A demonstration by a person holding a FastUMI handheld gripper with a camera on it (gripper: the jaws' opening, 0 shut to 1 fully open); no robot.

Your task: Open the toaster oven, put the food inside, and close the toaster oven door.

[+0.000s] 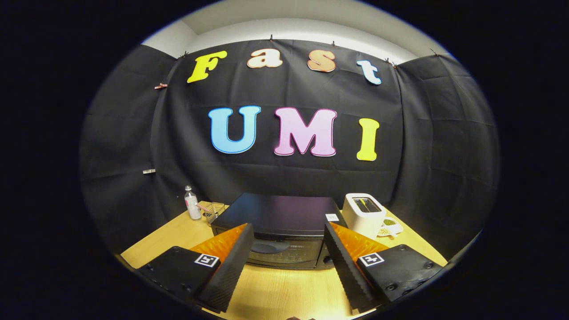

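Gripper view, start of the door-opening step. The gripper (288, 255) is held above the wooden counter (284, 289) with its fingers (231, 266) spread wide apart and nothing clamped between them. The toaster oven (278, 231) stands just ahead of the fingers, near the back of the counter and squarely framed in the gap between them. It is seen as a low, dark, box-shaped appliance with a flat matt top; its front is taken up by a dark glass door, which appears closed, and a dark handle is seen across the upper part of that door. A small pale sticker is seen at the near right corner of the top.

For the step to be done well, the fingers are best kept apart and carried forward level until the handle lies between them; the pull should then be judged to follow the door's hinge, whose side cannot be made out here. A light body such as this may slide if pulled too sharply.

Beside the oven on the right a white toaster (364, 213) is seen, with a small plate of food (390, 226) just beyond it; on the left stand a clear bottle (192, 203) and a wire basket (215, 210).
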